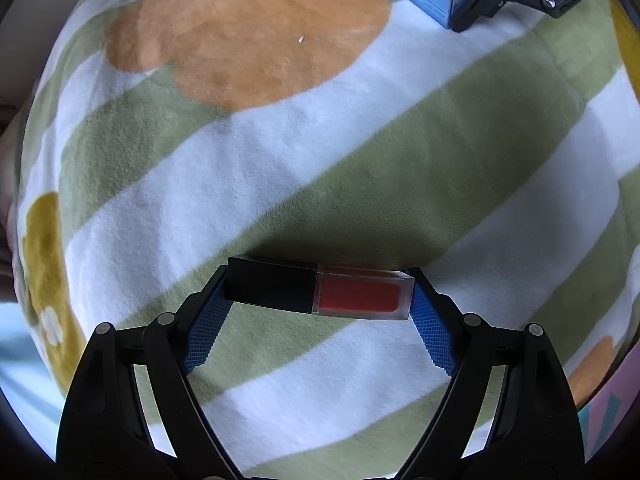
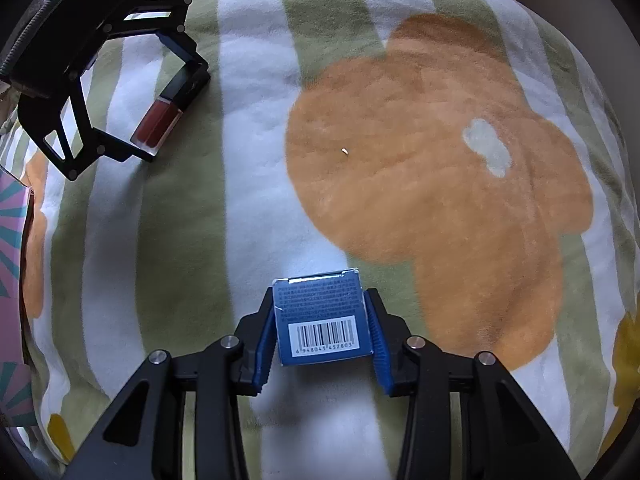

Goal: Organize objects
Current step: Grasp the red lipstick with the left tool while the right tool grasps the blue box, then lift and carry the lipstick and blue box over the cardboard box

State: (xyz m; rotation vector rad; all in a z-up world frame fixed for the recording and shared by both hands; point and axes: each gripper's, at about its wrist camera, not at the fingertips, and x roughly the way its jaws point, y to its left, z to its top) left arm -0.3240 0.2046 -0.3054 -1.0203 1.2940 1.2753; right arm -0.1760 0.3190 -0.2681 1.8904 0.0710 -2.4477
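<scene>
A fleece blanket striped green and white with orange flower shapes (image 2: 420,168) is spread beneath everything. A small blue cardboard box with a barcode (image 2: 324,320) is held by its two sides in the right gripper (image 2: 324,326), whose jaws are closed against it. A rectangular lip-gloss tube with black cap and red fill (image 1: 318,292) is gripped end to end by the left gripper (image 1: 318,300), jaws set wide. For tidy placing, both items are best lowered level and released gently.

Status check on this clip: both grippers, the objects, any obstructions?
Left gripper shut on lip gloss tube, held lengthwise. Right gripper shut on blue box. Striped blanket ahead, nothing blocking.
</scene>
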